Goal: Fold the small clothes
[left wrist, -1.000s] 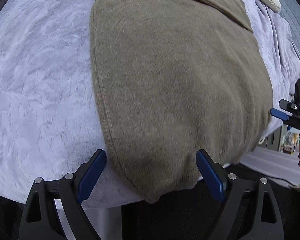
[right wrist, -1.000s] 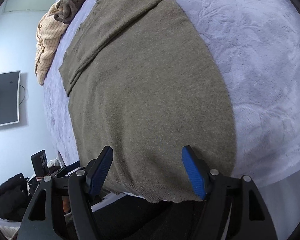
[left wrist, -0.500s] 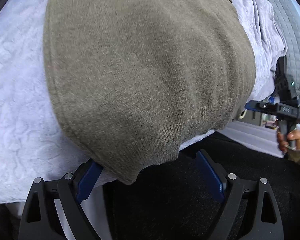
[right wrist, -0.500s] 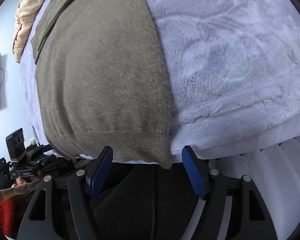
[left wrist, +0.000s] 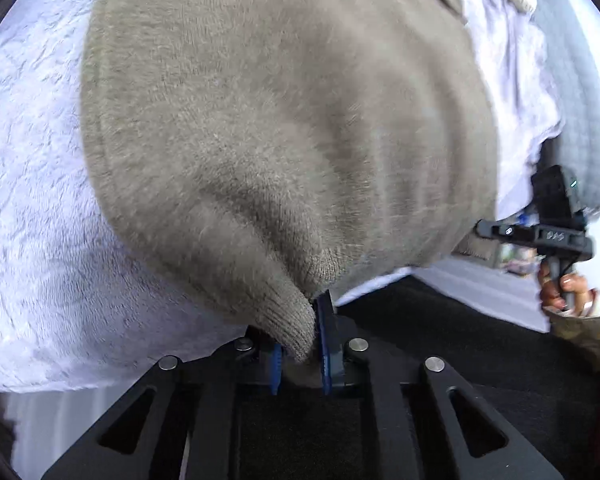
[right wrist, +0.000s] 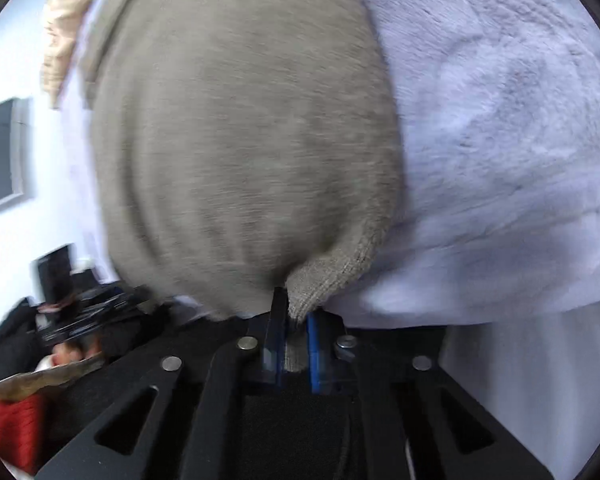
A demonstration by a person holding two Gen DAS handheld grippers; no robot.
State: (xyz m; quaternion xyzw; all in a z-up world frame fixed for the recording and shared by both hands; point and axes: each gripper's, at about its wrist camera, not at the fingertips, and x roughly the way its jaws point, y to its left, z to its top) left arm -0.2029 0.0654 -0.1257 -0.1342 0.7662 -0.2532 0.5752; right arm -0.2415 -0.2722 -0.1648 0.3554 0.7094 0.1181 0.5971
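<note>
Lavender-blanketed bed (left wrist: 40,208): olive knit garment (left wrist: 284,120), near hem corners clamped in both jaws; lift evenly, fold away from bed edge.

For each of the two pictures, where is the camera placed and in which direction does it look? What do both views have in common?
Left wrist: sits on the left gripper, looks down along its fingers at the near corner of the olive sweater, pinched as the jaws close; the person's right hand shows.
Right wrist: sits on the right gripper, shut on the sweater's other near corner, facing down over the lilac blanket.
Shared: the sweater, the blanket, and each view shows the other gripper.
</note>
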